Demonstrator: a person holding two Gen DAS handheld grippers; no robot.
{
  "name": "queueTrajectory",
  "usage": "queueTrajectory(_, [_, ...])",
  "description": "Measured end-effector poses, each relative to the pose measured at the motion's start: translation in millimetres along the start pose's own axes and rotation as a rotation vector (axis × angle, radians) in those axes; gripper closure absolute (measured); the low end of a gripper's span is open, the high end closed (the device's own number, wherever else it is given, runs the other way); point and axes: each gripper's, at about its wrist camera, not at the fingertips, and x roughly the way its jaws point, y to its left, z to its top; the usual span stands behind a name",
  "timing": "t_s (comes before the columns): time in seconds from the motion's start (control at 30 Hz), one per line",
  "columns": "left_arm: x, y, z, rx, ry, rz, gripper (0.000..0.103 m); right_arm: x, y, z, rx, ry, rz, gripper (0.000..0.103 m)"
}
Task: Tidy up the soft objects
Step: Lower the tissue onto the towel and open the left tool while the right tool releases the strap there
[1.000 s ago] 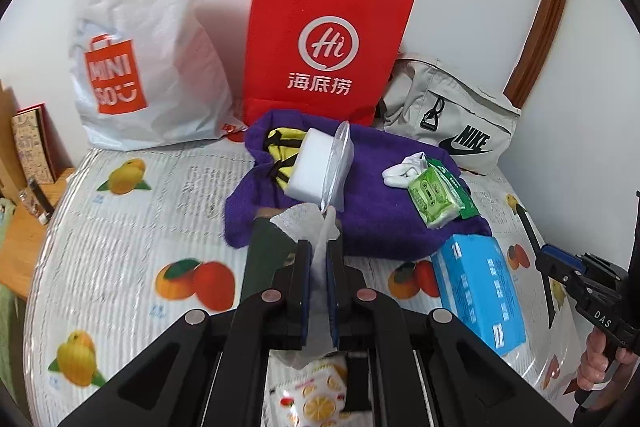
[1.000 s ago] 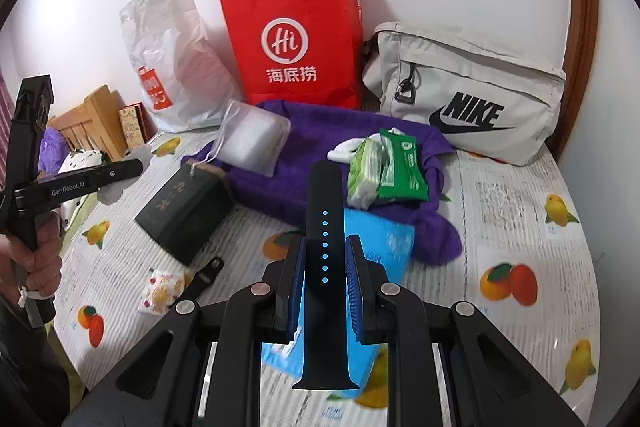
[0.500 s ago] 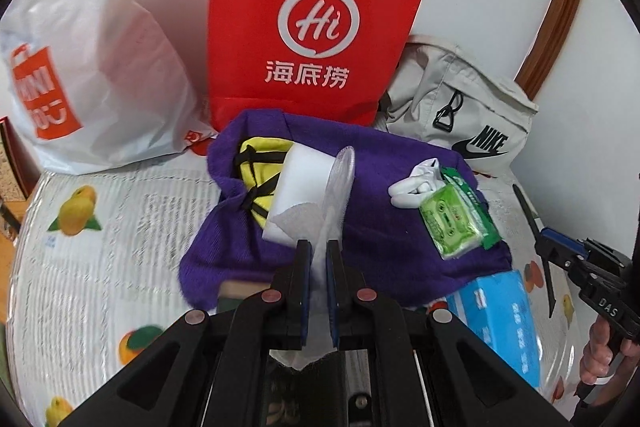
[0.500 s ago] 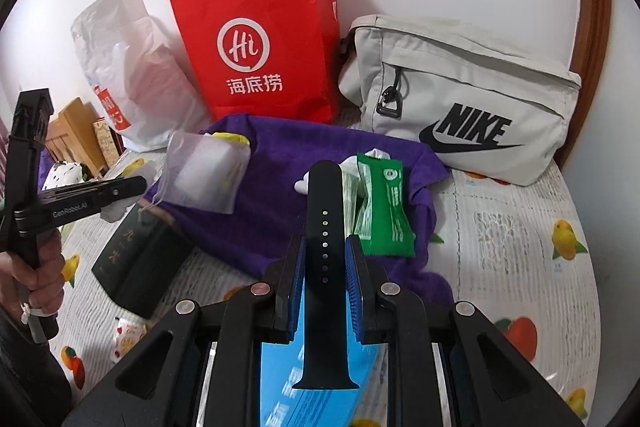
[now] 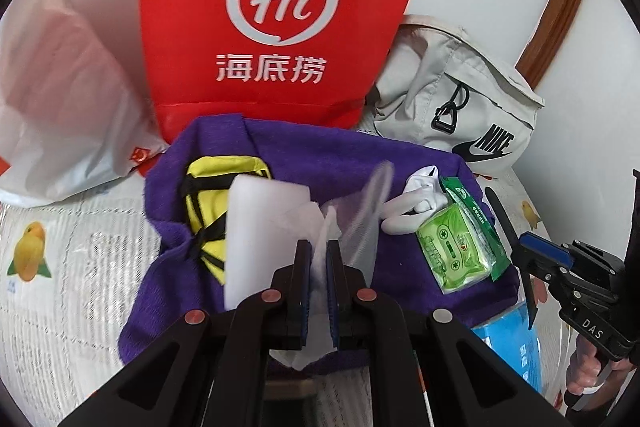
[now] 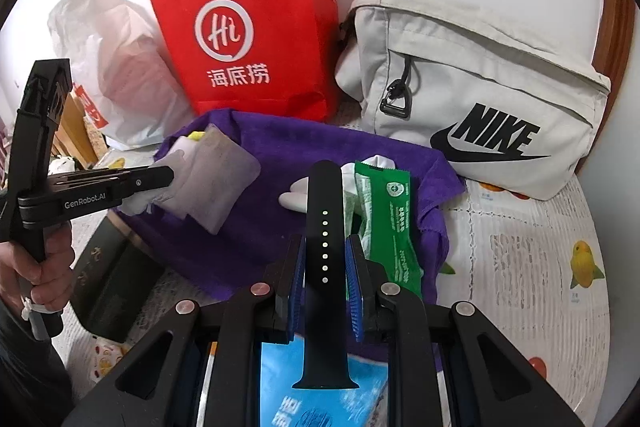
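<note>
My left gripper (image 5: 318, 259) is shut on the neck of a white mesh pouch (image 5: 264, 227) holding pale pads. In the right wrist view the pouch (image 6: 216, 179) hangs from that gripper (image 6: 160, 175) over the left part of the purple towel (image 6: 248, 247). My right gripper (image 6: 325, 255) is shut on a black watch strap (image 6: 324, 211), which stands up between its blue pads above the towel's near edge. On the towel (image 5: 304, 155) lie a yellow and black item (image 5: 208, 195), a white sock-like bundle (image 5: 416, 203) and a green wipes pack (image 5: 456, 251).
A red paper bag (image 6: 248, 27), a white plastic bag (image 5: 60, 87) and a grey Nike bag (image 6: 480, 87) stand along the wall behind the towel. A blue tissue pack (image 6: 280, 387) lies under my right gripper. A dark box (image 6: 108, 287) sits at left on the fruit-print cloth (image 6: 540, 247).
Both grippers have moved forward toward the towel and the bags, still gripping. The pouch has gone from beside the dark box to over the towel's left part.
</note>
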Motion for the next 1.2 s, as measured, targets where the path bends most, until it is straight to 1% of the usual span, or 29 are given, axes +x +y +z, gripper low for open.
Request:
queueTrajectory(0.17, [7, -6, 6, 0.01, 0.006, -0.017, 0.095, 11, -9, 6, 0.018, 0.006, -0.009, 0.083])
queueTrajectory(0.27, [12, -8, 8, 0.02, 0.015, -0.016, 0.095, 17, -12, 9, 0.027, 0.009, -0.011, 0.083])
queueTrajectory(0.73, [28, -10, 16, 0.009, 0.048, -0.041, 0.094, 47, -11, 18, 0.034, 0.068, 0.004, 0.083])
queueTrajectory(0.93, [35, -9, 18, 0.004, 0.067, -0.046, 0.092, 53, -10, 19, 0.043, 0.079, 0.013, 0.082])
queueTrajectory(1.0, [37, -9, 18, 0.003, 0.072, -0.049, 0.086, 53, -11, 20, 0.053, 0.084, 0.016, 0.082])
queueTrajectory(1.13, [39, -10, 17, 0.014, 0.081, -0.042, 0.084, 51, -12, 19, 0.048, 0.084, 0.015, 0.081])
queueTrajectory(1.17, [39, -11, 17, 0.014, 0.081, -0.044, 0.08, 51, -12, 19, 0.049, 0.084, 0.016, 0.079])
queueTrajectory(1.2, [39, -11, 17, 0.014, 0.081, -0.045, 0.075, 50, -12, 18, 0.051, 0.083, 0.018, 0.074])
